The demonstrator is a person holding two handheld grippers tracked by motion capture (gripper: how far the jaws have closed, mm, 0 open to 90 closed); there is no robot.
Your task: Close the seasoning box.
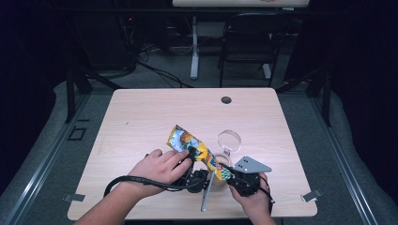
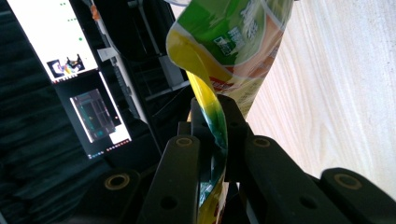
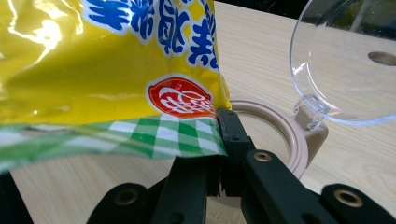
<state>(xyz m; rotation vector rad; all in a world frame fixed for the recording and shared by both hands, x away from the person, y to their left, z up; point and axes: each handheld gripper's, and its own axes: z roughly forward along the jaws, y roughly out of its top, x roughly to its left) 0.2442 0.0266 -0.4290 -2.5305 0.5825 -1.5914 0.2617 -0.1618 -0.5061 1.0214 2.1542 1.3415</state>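
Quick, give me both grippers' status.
Left gripper: shut on the snack bag.
Right gripper: shut on the same snack bag's checked edge.

Table brightly lit, surroundings dark; close-ups blurred.

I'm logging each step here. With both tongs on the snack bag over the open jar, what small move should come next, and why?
Probably pull the two tongs apart to tear the bag open. The left tongs and right tongs are each shut on an edge of it, and it hangs tilted just above the jar, whose clear lid is flipped up.
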